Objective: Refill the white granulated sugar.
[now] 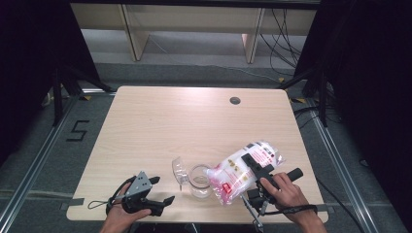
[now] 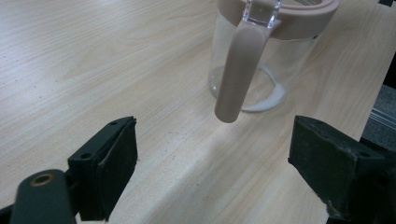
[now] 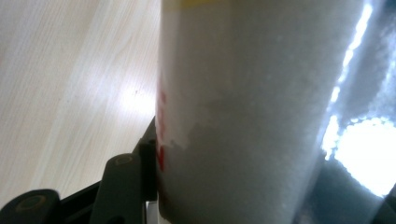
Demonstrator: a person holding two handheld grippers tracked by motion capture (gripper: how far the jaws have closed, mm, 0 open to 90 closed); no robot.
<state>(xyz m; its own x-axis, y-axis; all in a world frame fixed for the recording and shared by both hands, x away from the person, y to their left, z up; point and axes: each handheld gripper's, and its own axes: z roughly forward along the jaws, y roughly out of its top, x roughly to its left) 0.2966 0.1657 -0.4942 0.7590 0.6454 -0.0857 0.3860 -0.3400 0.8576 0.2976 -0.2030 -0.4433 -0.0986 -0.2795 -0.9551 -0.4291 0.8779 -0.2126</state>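
Observation:
A clear jar point(image 1: 200, 181) with a beige rim stands near the table's front edge, its clear lid point(image 1: 179, 171) swung open to its left. In the left gripper view the jar point(image 2: 261, 70) shows a beige latch point(image 2: 238, 74) hanging down its side and a little white powder at its bottom. My right gripper point(image 1: 260, 174) is shut on a plastic bag of white powder point(image 1: 243, 170), tilted with its lower end over the jar's mouth. The bag point(image 3: 252, 112) presses against the right gripper's jaws. My left gripper point(image 1: 158, 191) rests open on the table, left of the jar.
The wooden table point(image 1: 160, 126) has a round cable hole point(image 1: 235, 100) at the back right. Grey floor and dark stands surround it, with a wooden bench behind.

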